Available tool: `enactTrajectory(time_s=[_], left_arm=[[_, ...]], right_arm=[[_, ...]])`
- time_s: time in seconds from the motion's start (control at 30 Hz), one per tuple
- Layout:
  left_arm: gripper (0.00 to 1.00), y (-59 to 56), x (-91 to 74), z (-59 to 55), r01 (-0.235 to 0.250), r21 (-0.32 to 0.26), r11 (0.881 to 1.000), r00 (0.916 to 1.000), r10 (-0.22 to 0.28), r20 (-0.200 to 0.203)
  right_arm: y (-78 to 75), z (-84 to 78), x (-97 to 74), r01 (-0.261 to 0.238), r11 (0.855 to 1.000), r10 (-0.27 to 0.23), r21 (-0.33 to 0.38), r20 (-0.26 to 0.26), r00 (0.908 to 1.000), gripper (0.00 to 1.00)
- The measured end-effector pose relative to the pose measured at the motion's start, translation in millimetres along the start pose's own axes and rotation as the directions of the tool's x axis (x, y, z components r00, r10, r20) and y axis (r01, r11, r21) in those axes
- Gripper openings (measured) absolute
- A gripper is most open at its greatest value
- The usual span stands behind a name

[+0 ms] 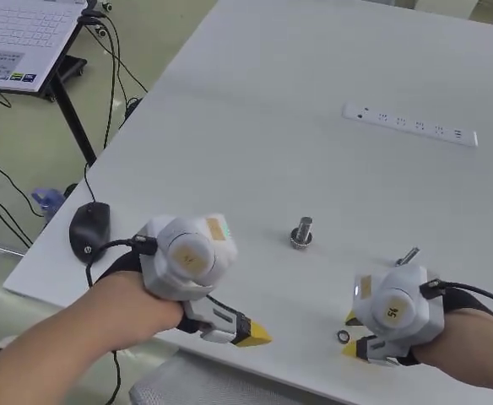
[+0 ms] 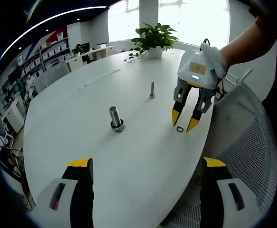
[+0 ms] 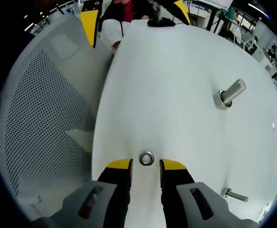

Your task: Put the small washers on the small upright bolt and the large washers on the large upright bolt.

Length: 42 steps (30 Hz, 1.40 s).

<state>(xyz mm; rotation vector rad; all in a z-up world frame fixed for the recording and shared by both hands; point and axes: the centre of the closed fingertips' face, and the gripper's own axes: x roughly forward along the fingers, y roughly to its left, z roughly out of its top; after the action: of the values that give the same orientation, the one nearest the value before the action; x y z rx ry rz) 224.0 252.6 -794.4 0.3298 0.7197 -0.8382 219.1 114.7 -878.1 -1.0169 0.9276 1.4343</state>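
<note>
A small washer (image 3: 146, 158) lies flat on the white table near its front edge, also seen as the washer (image 1: 344, 337) and the washer (image 2: 180, 128). My right gripper (image 3: 146, 166) is open, its yellow tips standing either side of the washer without touching it; the right gripper (image 1: 351, 334) points left. The large upright bolt (image 1: 301, 234) stands mid-table with a washer around its base. The small upright bolt (image 1: 408, 256) stands further right. My left gripper (image 2: 147, 166) is open and holds nothing; the left gripper (image 1: 248, 332) hovers at the front edge.
A white power strip (image 1: 411, 125) lies at the far right of the table. A black mouse (image 1: 89, 226) sits at the left corner, with a laptop (image 1: 18, 38) on a stand beyond. A mesh chair (image 3: 48, 118) stands below the front edge. A potted plant (image 2: 153, 38) is at the far end.
</note>
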Motion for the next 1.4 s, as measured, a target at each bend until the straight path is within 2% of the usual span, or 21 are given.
enactTrajectory(time_s=[0.3,0.63,0.8,1.03,1.4], left_arm=[[0.93,1.3,-0.4,0.1,-0.005,-0.004,1.000,1.0000,0.005,0.005],[0.92,0.8,0.9,0.0,-0.005,-0.008,1.000,1.0000,0.005,0.009],[0.92,0.6,0.6,0.1,-0.005,-0.009,1.000,0.9999,0.005,0.010],[0.91,1.4,-0.3,1.2,-0.006,-0.007,1.000,0.9999,0.006,0.011],[0.90,0.4,-3.1,-1.5,-0.011,-0.007,1.000,0.9999,0.011,0.005]], right_arm=[[0.4,1.3,0.5,0.015,0.999,-0.015,-0.031,-0.008,0.9998,0.19],[-0.2,1.8,1.3,0.019,1.000,-0.019,-0.023,-0.010,0.9998,0.15],[0.2,2.4,2.4,0.023,0.999,-0.024,-0.035,-0.037,0.9990,0.14],[-0.5,2.1,1.8,0.019,1.000,-0.020,-0.005,-0.059,0.9981,0.13],[-1.5,1.0,-1.0,0.017,0.998,-0.015,0.057,-0.021,0.9997,0.12]])
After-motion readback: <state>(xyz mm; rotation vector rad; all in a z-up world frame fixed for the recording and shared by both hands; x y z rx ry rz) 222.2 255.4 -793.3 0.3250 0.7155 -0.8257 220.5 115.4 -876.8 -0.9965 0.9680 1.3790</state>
